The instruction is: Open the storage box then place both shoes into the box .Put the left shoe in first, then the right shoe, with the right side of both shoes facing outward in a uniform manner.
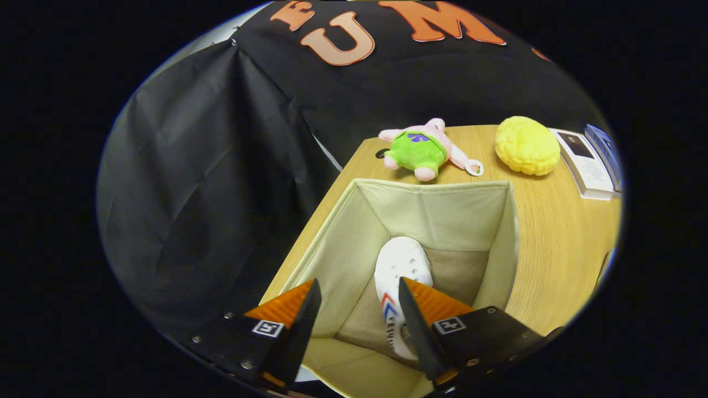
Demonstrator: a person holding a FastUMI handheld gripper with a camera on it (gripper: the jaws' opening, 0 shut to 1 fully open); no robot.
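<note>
Fabric box (pixel 500 243): white shoe (pixel 399 271) inside | fingers (pixel 358 290) apart, empty

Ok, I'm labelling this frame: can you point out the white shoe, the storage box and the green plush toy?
white shoe (pixel 402 265), gripper view, on its toe.
storage box (pixel 437 213), gripper view, on its far inner wall.
green plush toy (pixel 416 150), gripper view, on its green body.

1 storage box (pixel 500 243) sitting open on 1 wooden table (pixel 558 249). 1 white shoe (pixel 399 271) lying inside. 1 gripper (pixel 359 290) showing 2 fingers, spread apart, holding nothing. 1 pink plush toy (pixel 418 148) and 1 yellow lumpy object (pixel 526 145) lying beyond box. Possibly 2 booklets (pixel 589 163) lying at table edge, blurred.
</note>
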